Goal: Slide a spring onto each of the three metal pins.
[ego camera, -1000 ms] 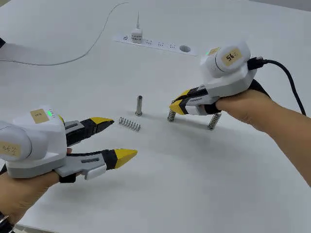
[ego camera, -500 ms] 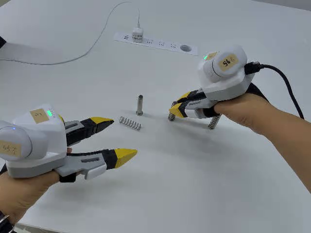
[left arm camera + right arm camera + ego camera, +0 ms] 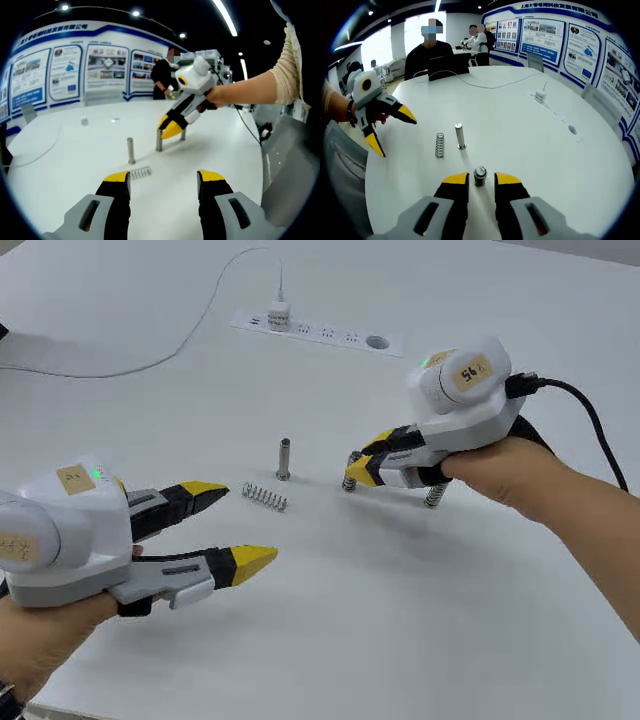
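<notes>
**White table, one loose spring**

The left hand holds the left claw low over the table, pointing toward the middle. Its jaws are spread wide and have nothing in them. The loose spring lies flat just past its tips. Near it, the bare pin stands up straight. The right hand reaches in from the other side and tips the right claw down. Its jaws are only a little apart. A pin with a spring on it stands right at that gap, and I cannot tell if they touch. Another pin with a spring stands under that hand.
</notes>
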`<state>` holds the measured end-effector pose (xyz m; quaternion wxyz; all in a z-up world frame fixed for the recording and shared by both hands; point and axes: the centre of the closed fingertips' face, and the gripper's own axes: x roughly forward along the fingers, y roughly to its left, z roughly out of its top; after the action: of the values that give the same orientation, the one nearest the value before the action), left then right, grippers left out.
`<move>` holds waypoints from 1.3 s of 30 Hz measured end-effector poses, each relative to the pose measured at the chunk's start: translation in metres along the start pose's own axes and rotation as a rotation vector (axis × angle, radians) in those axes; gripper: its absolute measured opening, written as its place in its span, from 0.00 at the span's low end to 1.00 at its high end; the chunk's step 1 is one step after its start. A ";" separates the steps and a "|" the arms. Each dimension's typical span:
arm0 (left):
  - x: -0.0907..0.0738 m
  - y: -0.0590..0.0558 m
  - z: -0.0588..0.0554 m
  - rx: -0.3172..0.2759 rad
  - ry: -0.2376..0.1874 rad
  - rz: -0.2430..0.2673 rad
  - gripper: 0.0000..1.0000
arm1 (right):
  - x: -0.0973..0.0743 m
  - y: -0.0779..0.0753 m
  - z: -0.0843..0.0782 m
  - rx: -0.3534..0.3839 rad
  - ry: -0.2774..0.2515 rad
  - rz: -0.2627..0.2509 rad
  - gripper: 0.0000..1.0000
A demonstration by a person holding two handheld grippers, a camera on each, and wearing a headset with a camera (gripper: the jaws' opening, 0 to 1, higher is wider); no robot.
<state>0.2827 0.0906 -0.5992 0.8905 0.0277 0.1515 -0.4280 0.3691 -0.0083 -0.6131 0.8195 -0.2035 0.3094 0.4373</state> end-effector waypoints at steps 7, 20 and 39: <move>-0.001 0.001 0.002 0.005 -0.003 0.004 0.55 | -0.008 0.005 -0.003 0.005 -0.006 -0.008 0.21; -0.004 0.001 0.003 0.014 0.004 0.008 0.55 | -0.014 0.024 -0.006 0.008 -0.022 0.003 0.21; -0.004 0.004 0.001 0.017 0.007 0.015 0.54 | 0.018 0.060 0.010 -0.011 -0.044 0.095 0.21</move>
<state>0.2835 0.0960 -0.5971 0.8930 0.0378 0.1509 -0.4223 0.3298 0.0403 -0.6213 0.8033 -0.1831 0.2984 0.4819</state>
